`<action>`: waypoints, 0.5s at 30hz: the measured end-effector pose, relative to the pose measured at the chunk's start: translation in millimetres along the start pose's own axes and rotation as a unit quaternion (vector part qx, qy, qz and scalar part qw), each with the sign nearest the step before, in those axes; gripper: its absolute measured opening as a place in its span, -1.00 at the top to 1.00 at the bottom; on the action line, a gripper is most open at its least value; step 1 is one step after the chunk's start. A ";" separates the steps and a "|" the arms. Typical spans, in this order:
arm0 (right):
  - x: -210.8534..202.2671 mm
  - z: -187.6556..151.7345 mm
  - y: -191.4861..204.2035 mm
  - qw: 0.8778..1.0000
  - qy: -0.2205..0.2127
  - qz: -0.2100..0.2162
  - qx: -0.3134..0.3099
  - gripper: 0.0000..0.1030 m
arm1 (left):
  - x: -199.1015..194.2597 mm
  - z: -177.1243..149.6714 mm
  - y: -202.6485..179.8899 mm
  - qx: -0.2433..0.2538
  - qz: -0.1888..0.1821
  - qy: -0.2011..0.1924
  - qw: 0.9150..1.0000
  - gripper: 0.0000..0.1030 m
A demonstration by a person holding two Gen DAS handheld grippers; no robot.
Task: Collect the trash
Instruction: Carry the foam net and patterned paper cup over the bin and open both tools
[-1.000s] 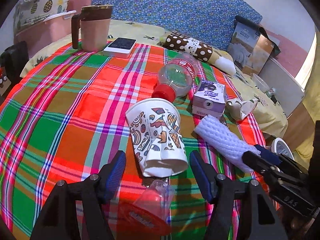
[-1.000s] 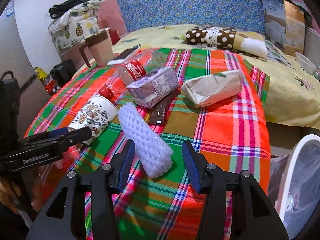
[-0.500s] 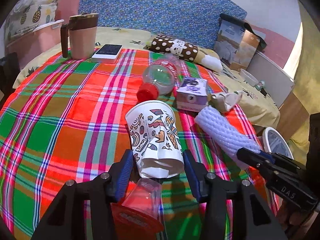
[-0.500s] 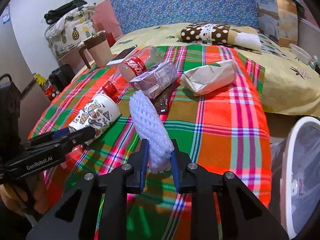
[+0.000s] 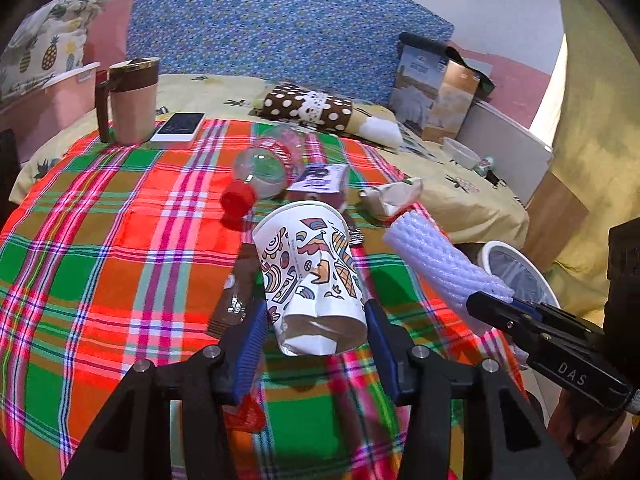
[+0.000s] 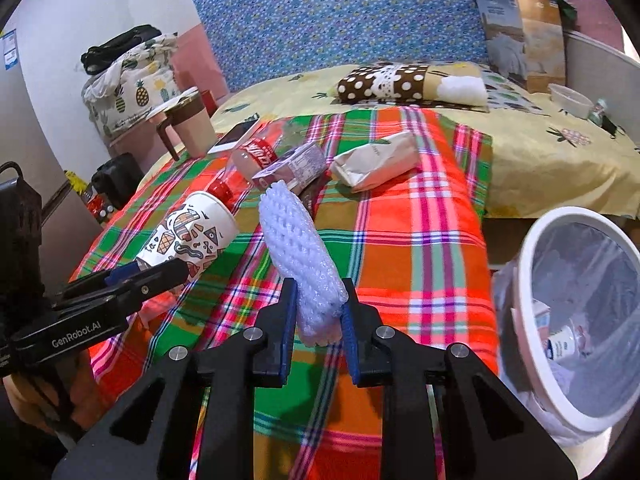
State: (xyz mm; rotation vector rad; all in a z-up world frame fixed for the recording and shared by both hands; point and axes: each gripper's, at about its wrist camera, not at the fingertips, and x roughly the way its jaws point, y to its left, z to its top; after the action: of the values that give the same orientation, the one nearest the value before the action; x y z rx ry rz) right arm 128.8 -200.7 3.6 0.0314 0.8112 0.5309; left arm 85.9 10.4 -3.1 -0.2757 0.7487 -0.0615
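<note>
My left gripper [image 5: 316,328] is shut on a patterned paper cup [image 5: 310,276] and holds it above the plaid cloth; the cup also shows in the right wrist view [image 6: 188,236]. My right gripper [image 6: 320,320] is shut on a white foam net sleeve [image 6: 298,252], lifted off the cloth; the sleeve also shows in the left wrist view [image 5: 440,264]. A white trash bin [image 6: 520,280] with a clear liner stands at the right, below the table edge. A red-capped plastic bottle [image 5: 268,164], a purple carton [image 5: 320,180] and a crumpled paper bag [image 6: 380,160] lie on the cloth.
A brown-lidded mug [image 5: 128,100] and a phone [image 5: 180,128] sit at the far left of the plaid cloth [image 5: 100,240]. A dark wrapper [image 5: 236,296] and a clear red-labelled cup [image 5: 244,412] lie under my left gripper. A polka-dot pillow [image 6: 400,84] lies on the bed behind.
Both grippers closed: the left on the paper cup, the right on the foam sleeve. Both objects have been lifted off the cloth.
</note>
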 end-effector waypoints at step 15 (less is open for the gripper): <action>-14.8 -7.1 -16.8 0.999 -0.020 -0.018 0.022 0.55 | 0.4 -3.4 -36.2 0.029 -0.031 0.006 0.999 0.04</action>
State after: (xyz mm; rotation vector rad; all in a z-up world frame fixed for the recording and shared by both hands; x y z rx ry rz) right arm 122.9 -223.4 5.0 0.0679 0.7822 0.4780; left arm 85.4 -25.3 4.0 -0.2428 0.7494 -0.1436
